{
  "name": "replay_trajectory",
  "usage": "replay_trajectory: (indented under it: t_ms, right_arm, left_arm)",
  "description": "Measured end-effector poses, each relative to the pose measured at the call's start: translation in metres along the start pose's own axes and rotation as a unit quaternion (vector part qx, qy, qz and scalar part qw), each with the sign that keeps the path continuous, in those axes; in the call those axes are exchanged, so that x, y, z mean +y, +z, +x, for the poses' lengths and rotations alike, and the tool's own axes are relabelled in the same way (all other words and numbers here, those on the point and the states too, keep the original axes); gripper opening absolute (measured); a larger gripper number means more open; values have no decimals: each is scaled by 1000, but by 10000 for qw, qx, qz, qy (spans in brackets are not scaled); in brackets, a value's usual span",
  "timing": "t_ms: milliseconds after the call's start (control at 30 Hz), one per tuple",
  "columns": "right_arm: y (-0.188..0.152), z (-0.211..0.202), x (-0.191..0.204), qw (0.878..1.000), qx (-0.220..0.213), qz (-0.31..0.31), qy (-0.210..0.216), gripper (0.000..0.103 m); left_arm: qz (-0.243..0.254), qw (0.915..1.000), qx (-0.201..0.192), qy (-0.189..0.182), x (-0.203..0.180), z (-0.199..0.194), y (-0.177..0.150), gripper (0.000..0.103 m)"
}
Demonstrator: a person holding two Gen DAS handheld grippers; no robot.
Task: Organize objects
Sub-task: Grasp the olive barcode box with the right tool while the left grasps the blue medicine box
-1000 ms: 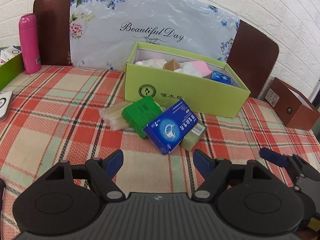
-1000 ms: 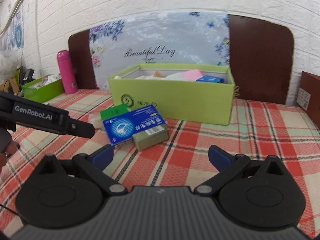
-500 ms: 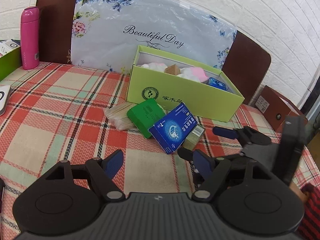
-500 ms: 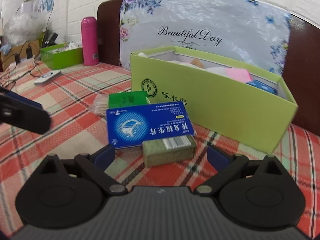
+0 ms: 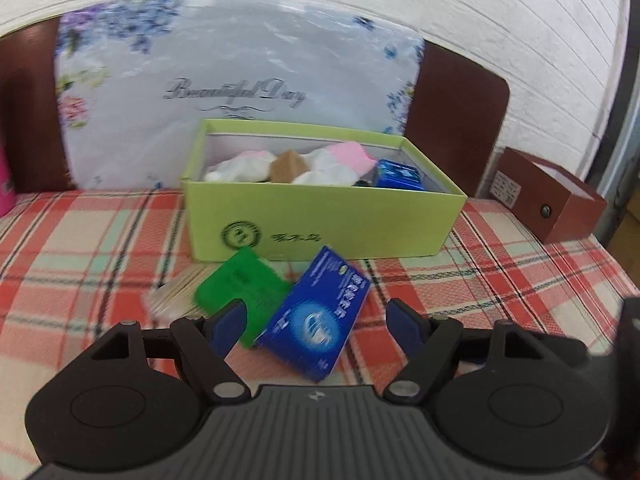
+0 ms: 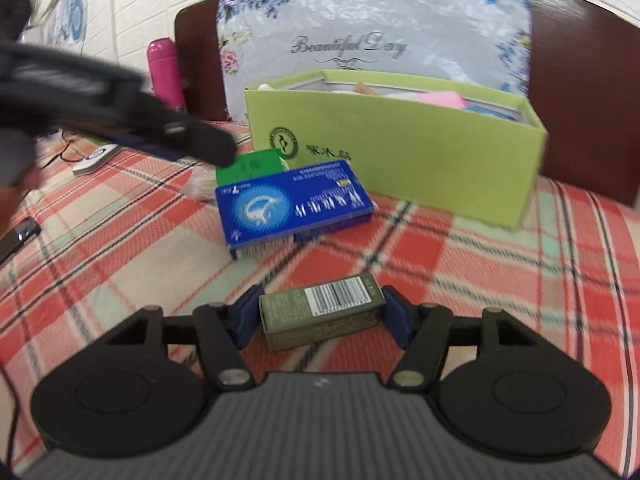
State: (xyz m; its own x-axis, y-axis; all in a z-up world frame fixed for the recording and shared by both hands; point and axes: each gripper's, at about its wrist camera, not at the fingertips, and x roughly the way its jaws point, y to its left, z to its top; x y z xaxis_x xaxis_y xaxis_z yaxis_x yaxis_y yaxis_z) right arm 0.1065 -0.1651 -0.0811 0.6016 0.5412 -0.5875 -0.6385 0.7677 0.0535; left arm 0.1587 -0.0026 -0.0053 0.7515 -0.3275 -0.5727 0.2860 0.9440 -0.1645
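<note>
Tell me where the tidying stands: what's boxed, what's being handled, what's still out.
Done: the light green box already holds soft white and pink items and a small blue packet. In hand: the right tool is closing on the olive box between its pads. Left: the blue box, the green box and the bundle of sticks lie on the plaid cloth; the left tool is open and empty.

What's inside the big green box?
Inside the green box you can see white and pink cloth, a small brown thing and a blue packet. Whatever lies underneath them is hidden.
</note>
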Motion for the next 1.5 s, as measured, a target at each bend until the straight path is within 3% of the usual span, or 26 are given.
replay_trajectory:
  t_ms: [233, 300, 367, 433, 500, 533, 667, 800, 833, 867, 933, 1033, 1133, 1233, 1300, 1500]
  right_arm:
    - [-31, -49, -14, 9976, -71, 614, -305, 63]
    - [-37, -59, -21, 9964, -70, 749, -399, 63]
    - [-41, -66, -24, 9955, -58, 802, -510, 63]
    - [-45, -71, -26, 9949, -27, 824, -578, 63]
    - [-49, -75, -25, 9944, -19, 846, -626, 63]
    - [-49, -77, -25, 9942, -8, 854, -651, 63]
    - [-53, -83, -19, 9935, 33, 914, -673, 63]
    - [-59, -86, -5, 9986, -172, 462, -211, 63]
    - [-59, -86, -1, 9992, -162, 348, -139, 68]
    - [-58, -85, 1, 9993, -148, 285, -180, 78]
    - [-55, -87, 6, 9983, -156, 318, -463, 87]
    - [-46, -93, 8, 9955, 185, 775, -520, 88]
    - [-45, -98, 9, 9936, 272, 1059, -282, 79]
    - [-44, -86, 13, 9921, 456, 1104, -385, 60]
    - [-43, -78, 16, 9917, 466, 1124, -420, 56]
    - [-39, -62, 31, 9954, 413, 619, -607, 33]
  left_arm:
    - [340, 9976, 580, 161, -16, 55, -7, 80]
    - [405, 9978, 528, 75, -23, 55, -16, 80]
    - [324, 9956, 857, -189, -29, 59, -23, 75]
    - [456, 9962, 734, -76, -39, 57, -32, 74]
    - [860, 9937, 719, 69, -53, 55, -40, 64]
    - [887, 9933, 733, 46, -55, 51, -43, 64]
    - [588, 9948, 813, -168, -54, 28, -57, 63]
    - [228, 9958, 856, -215, -40, -11, -81, 63]
    - [117, 9962, 837, -185, -37, -20, -88, 64]
    - [25, 9968, 798, -107, -34, -29, -94, 64]
    - [-68, 9967, 801, 74, -31, -37, -97, 66]
    - [-186, 9969, 745, 180, -29, -38, -92, 70]
    - [-316, 9958, 827, 217, -28, -29, -83, 70]
    - [-353, 9949, 929, 179, -30, -21, -79, 69]
    - [-337, 9950, 921, 204, -33, -18, -78, 69]
    - [-372, 9946, 923, 310, -34, -10, -74, 69]
